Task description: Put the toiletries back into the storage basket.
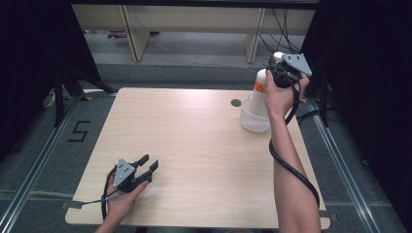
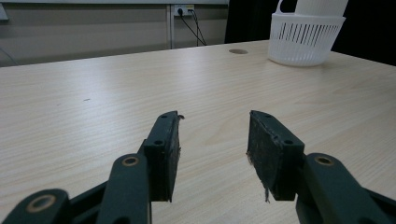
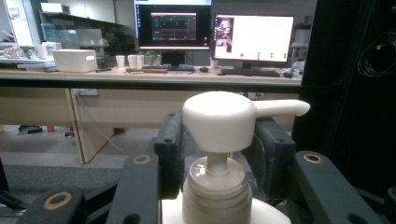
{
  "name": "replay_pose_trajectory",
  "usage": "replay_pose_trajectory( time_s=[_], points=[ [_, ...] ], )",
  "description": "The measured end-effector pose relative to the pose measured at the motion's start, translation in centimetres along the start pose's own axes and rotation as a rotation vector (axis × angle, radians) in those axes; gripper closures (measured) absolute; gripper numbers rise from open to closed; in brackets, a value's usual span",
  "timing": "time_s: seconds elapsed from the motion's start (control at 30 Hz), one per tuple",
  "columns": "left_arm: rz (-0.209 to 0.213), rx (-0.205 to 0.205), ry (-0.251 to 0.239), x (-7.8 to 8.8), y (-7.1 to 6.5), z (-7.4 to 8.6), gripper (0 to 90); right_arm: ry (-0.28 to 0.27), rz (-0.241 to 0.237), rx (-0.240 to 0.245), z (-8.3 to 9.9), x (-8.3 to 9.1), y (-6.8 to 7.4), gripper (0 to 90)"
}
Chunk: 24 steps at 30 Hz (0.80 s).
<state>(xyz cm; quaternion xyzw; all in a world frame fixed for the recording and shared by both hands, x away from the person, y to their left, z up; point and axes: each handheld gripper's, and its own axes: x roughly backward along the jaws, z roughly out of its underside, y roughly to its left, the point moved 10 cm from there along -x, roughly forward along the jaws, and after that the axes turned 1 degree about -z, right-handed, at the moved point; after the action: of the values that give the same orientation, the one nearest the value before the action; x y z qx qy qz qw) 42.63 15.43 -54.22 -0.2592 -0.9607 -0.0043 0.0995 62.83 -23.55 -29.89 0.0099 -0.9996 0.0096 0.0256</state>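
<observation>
right gripper [image 3: 217, 154]: clamps pump bottle [image 3: 219, 186] neck (over basket [image 1: 254, 120]) | left gripper [image 2: 212, 154]: wide, empty

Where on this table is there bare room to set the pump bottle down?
The table is bare between the left gripper and the white basket. The far right corner is crowded: the right gripper holds the pump bottle over that basket.

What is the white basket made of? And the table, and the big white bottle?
White slotted round basket: looks like plastic, thin moulded ribs, slightly glossy. Pale rectangular table: wood-look top, printed or real grain, matte. Tall white pump bottle: probably smooth plastic, with a soft sheen.
</observation>
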Motion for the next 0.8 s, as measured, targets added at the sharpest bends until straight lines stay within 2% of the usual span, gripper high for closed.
replay_pose_trajectory(
  time_s=[0.13, 0.5, 0.57, 0.6, 0.67, 0.73, 0.8],
  points=[
    [0.000, 0.001, -0.001, 0.0, 0.0, 0.0, 52.8, 0.012, 0.002, -0.013, 0.4, -0.1, 0.0, 60.1],
    [0.000, -0.001, 0.001, 0.0, 0.0, 0.0, 52.8, 0.036, 0.000, -0.003, 1.4, -0.3, 0.1, 60.1],
    [0.010, -0.003, -0.014, -0.2, 0.0, -0.1, 52.8, 0.037, -0.001, -0.004, 1.7, -0.4, 0.1, 60.1],
    [0.007, -0.002, -0.012, -0.1, -0.1, -0.1, 52.8, 0.042, 0.003, -0.013, 1.8, -0.4, 0.1, 60.1],
    [0.001, -0.002, 0.000, 0.0, 0.0, 0.0, 52.8, 0.047, -0.001, 0.003, 2.0, -0.4, 0.0, 60.1],
    [-0.001, 0.000, 0.002, 0.0, 0.0, 0.0, 52.8, 0.051, 0.002, -0.012, 2.2, -0.5, 0.1, 60.1],
    [0.008, -0.002, -0.012, -0.2, -0.1, -0.1, 52.8, 0.051, -0.002, -0.010, 2.3, -0.5, 0.1, 60.1]
  ],
)
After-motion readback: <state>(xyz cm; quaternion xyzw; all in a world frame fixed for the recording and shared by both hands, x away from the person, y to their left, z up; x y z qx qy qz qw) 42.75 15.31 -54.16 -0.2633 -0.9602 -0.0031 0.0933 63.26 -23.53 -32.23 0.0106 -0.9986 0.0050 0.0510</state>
